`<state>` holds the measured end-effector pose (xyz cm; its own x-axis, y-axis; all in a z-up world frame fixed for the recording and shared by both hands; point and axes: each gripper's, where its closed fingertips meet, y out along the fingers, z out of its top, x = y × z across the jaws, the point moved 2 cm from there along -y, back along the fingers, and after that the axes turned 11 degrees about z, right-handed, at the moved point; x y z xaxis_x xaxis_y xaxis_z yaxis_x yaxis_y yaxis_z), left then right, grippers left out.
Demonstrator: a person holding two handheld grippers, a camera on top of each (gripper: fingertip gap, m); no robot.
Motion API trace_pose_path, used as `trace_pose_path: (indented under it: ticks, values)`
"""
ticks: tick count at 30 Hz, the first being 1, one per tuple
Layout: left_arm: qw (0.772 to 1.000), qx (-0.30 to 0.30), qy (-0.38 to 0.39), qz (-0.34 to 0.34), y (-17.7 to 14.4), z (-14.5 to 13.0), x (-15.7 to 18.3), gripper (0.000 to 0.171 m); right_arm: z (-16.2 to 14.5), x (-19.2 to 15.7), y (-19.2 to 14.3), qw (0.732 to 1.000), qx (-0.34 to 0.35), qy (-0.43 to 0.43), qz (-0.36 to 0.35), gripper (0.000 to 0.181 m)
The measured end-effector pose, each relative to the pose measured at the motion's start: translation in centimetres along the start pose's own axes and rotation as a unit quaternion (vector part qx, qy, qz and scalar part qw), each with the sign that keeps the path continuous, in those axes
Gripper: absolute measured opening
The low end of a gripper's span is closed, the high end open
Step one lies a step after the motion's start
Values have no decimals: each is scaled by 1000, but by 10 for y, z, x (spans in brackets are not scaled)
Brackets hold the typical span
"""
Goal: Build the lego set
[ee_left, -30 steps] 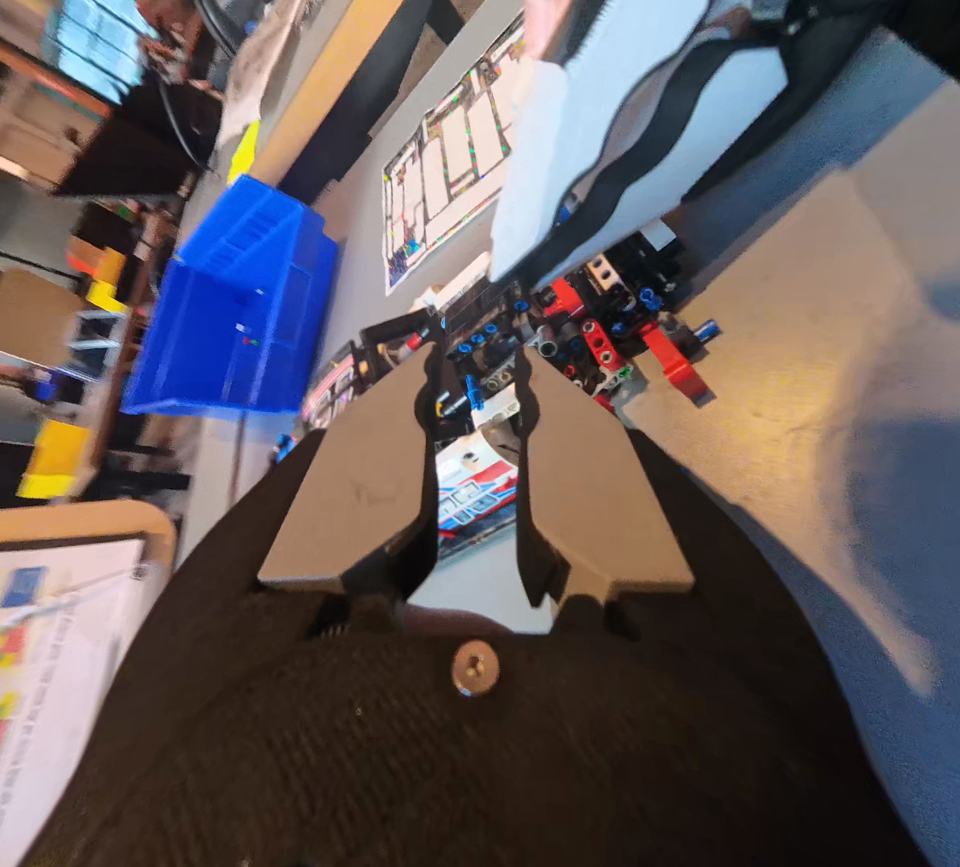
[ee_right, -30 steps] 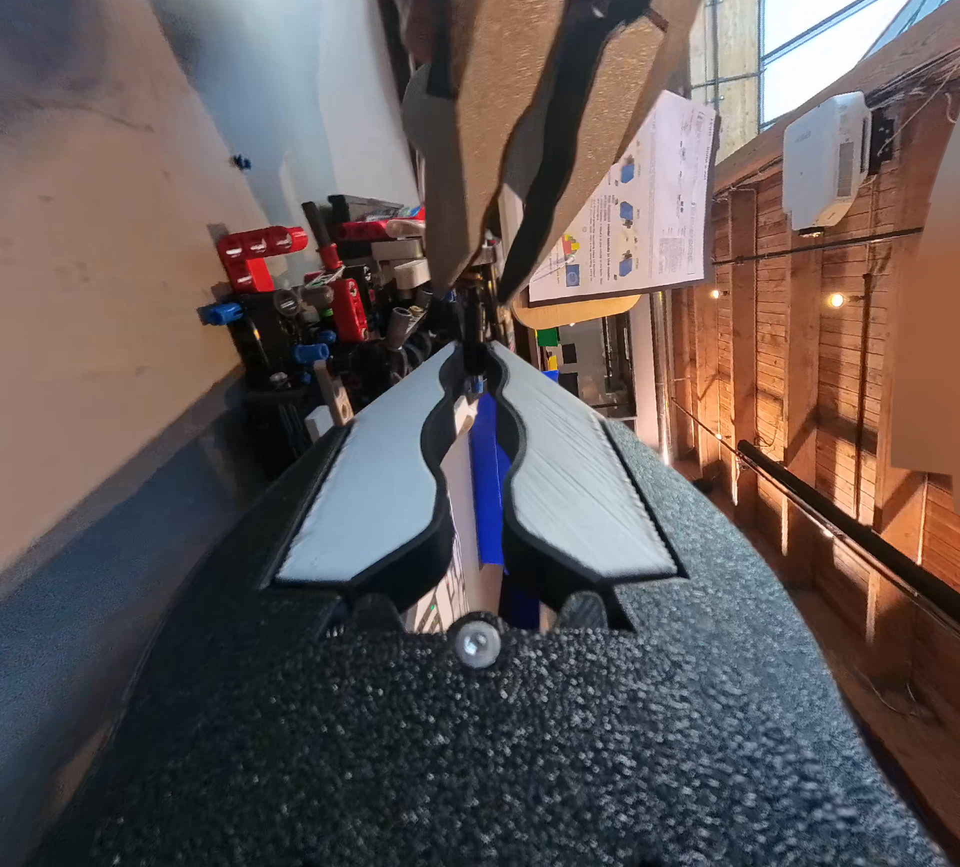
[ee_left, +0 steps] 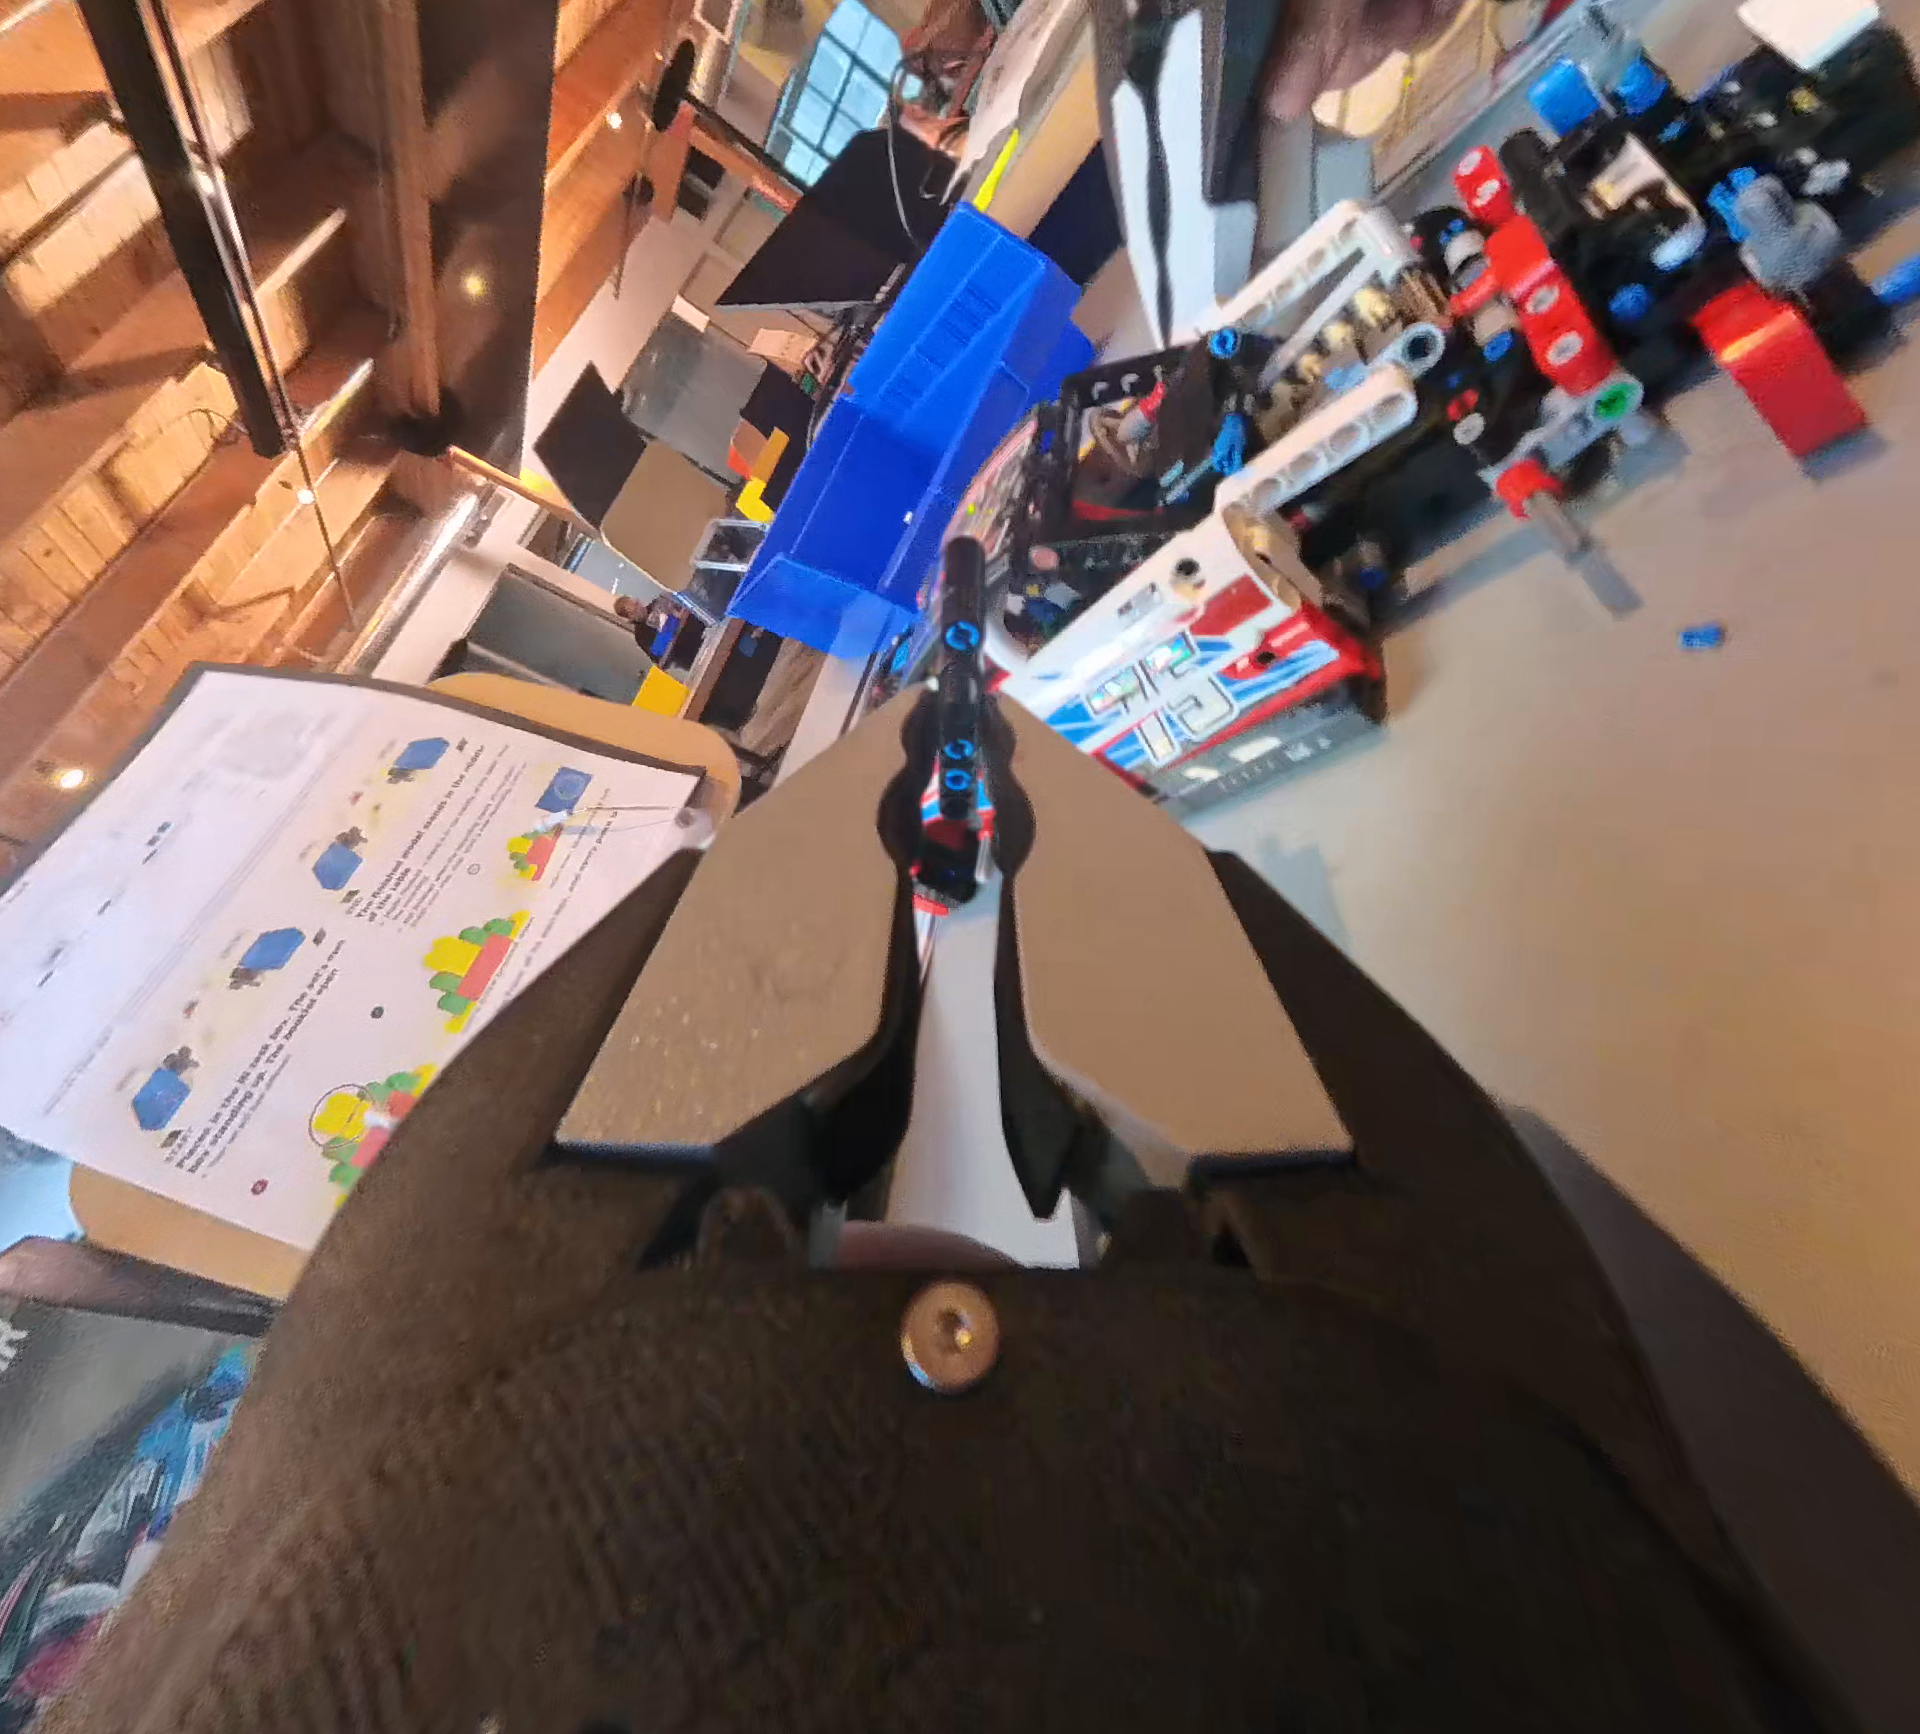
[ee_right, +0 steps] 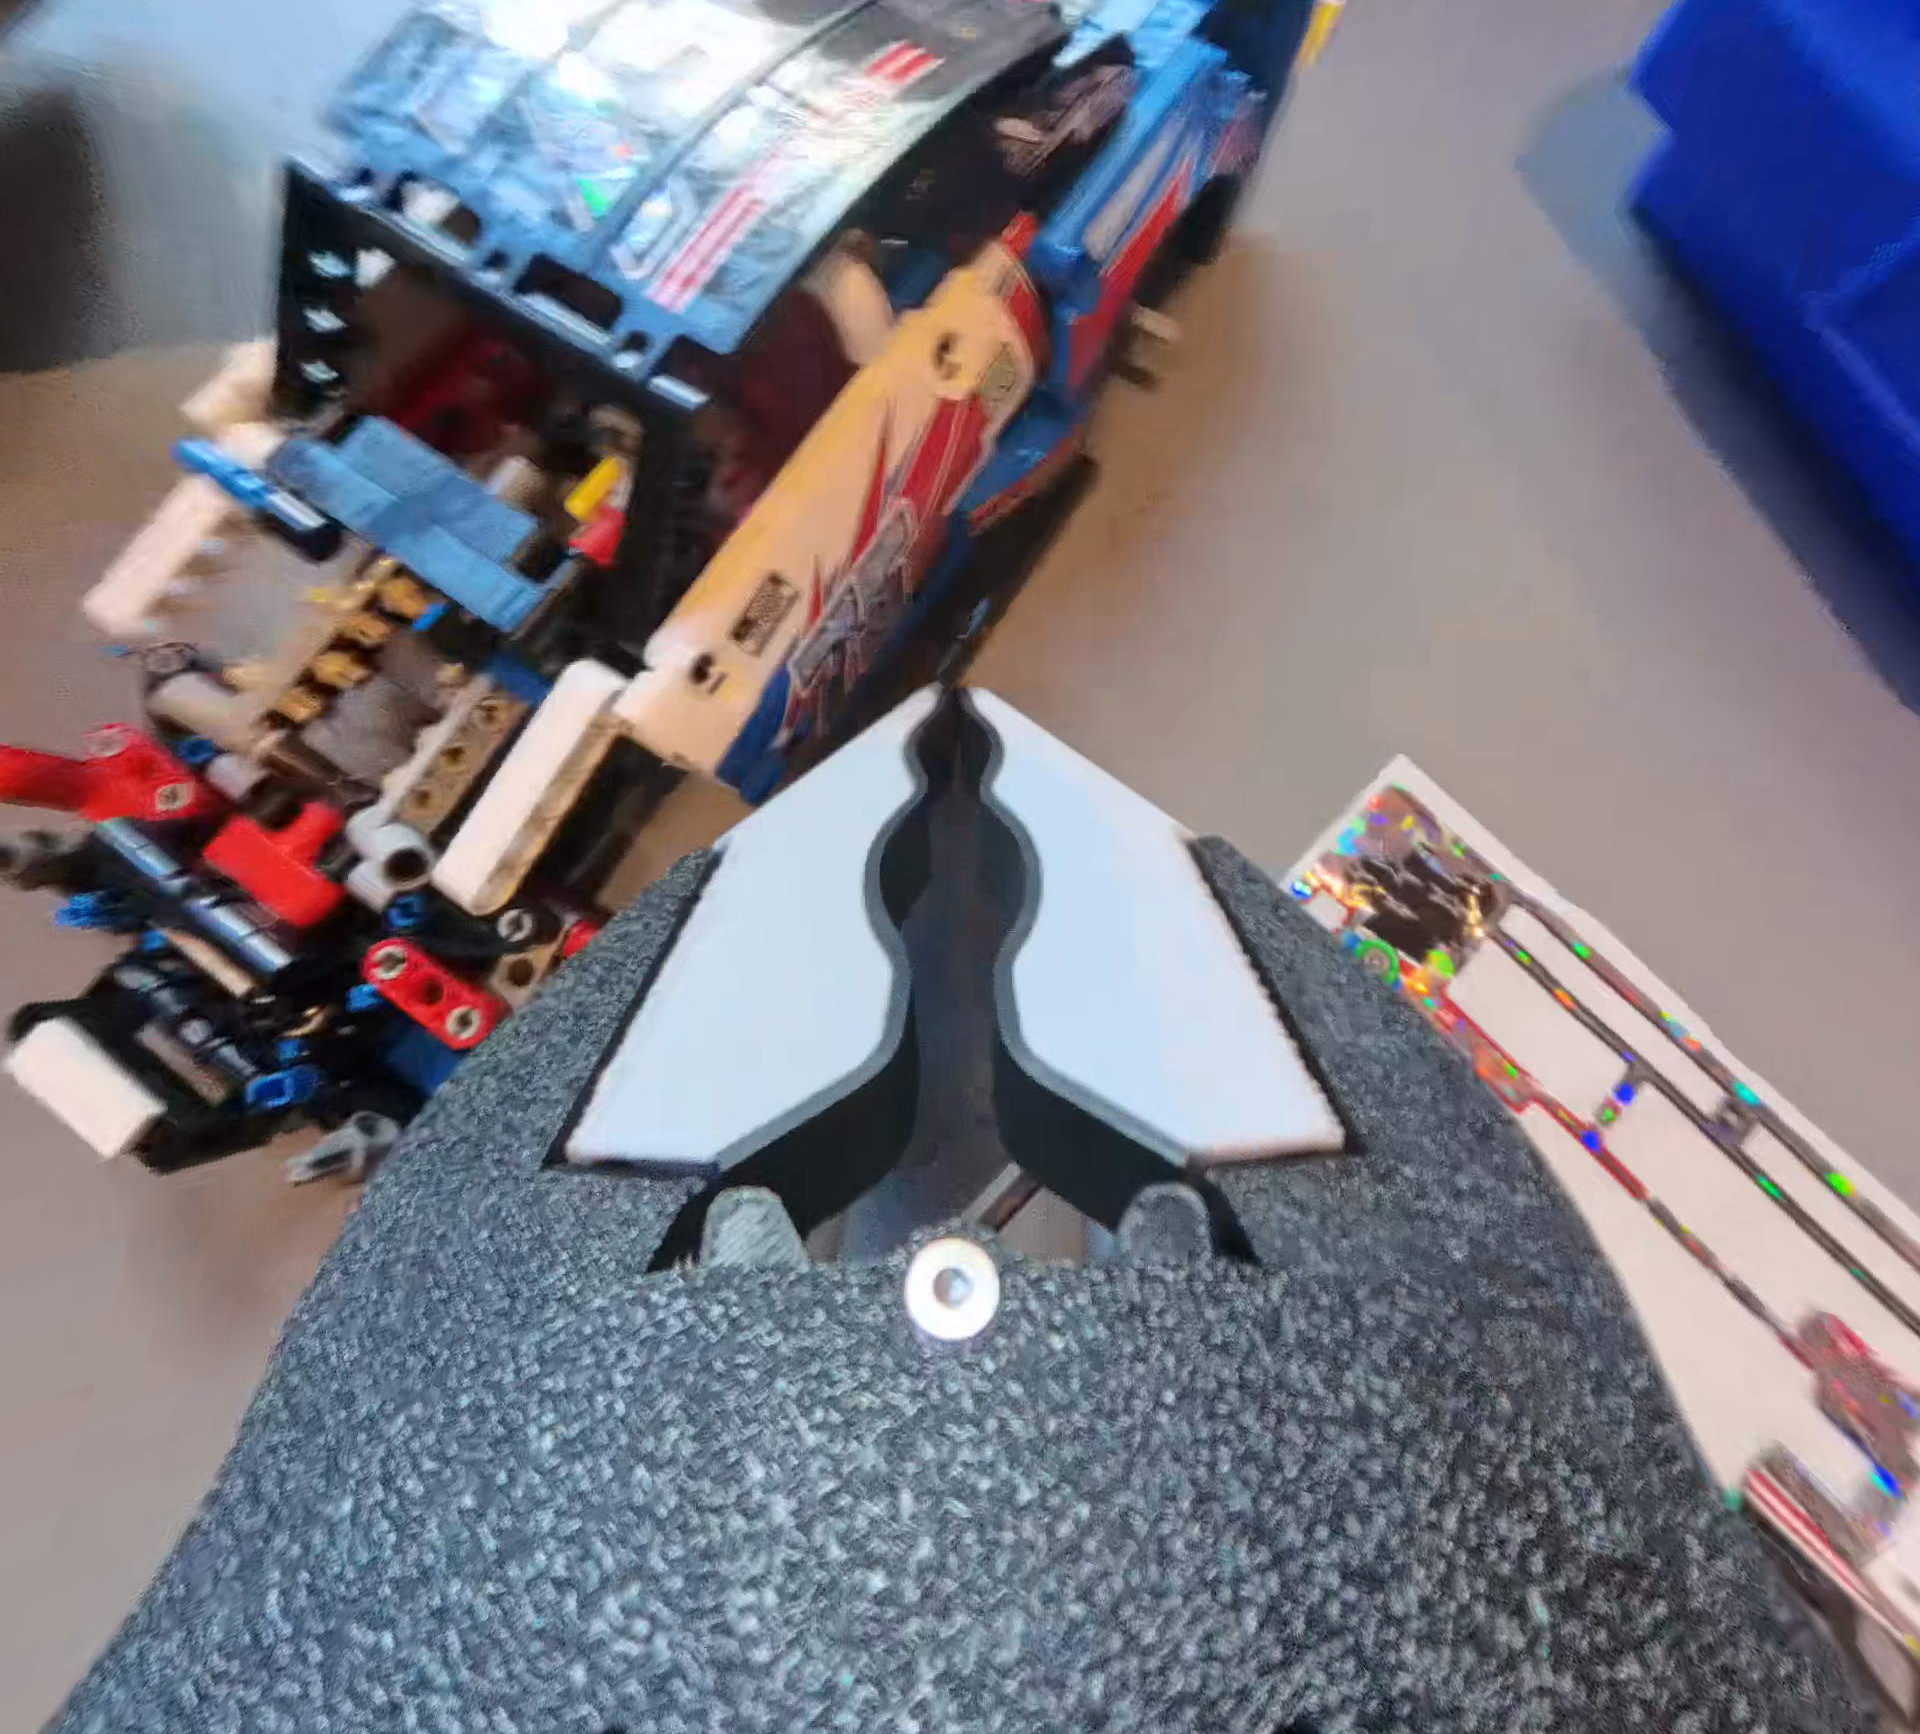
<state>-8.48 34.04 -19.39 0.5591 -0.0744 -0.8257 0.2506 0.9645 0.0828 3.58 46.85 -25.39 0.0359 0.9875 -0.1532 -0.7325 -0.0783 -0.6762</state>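
Left gripper (ee_left: 956, 754) jaws clamping black lego beam (ee_left: 958, 645), stickered lego car (ee_right: 790, 313), writing blurred

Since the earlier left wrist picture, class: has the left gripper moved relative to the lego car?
Yes. The left gripper, shut on a black beam, has pulled back and up from the lego car, which now lies ahead to its right.

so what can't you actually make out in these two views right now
- Left wrist view: the lower end of the slim black lego piece with blue pins is hidden between the left gripper's tan fingers.
- Left wrist view: the right gripper is blurred and cut off by the top edge.
- Right wrist view: the part-built blue, white and red lego car is motion-blurred; small parts unclear.
- Right wrist view: the blue plastic bin is cut off at the right edge.
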Motion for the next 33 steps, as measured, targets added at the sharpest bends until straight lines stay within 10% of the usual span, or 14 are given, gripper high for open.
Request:
trace_pose_path:
  ticks: [9,14,19,25,33]
  values:
    - [993,103,60,-10,-46,22,6,5,4,-73,19,991,-78,-108,-3,7]
    - [985,131,108,-30,-57,25,21,4,42,-109,4,987,64,-145,-15,14]
    - [979,163,116,-38,-55,22,17,4,77,-176,-4,935,162,-314,-26,20]
    - [975,182,76,-99,-55,16,20,4,82,-216,28,834,104,-529,-118,9]
    - [975,180,44,-123,-62,17,24,4,81,-225,42,827,88,-527,-175,0]
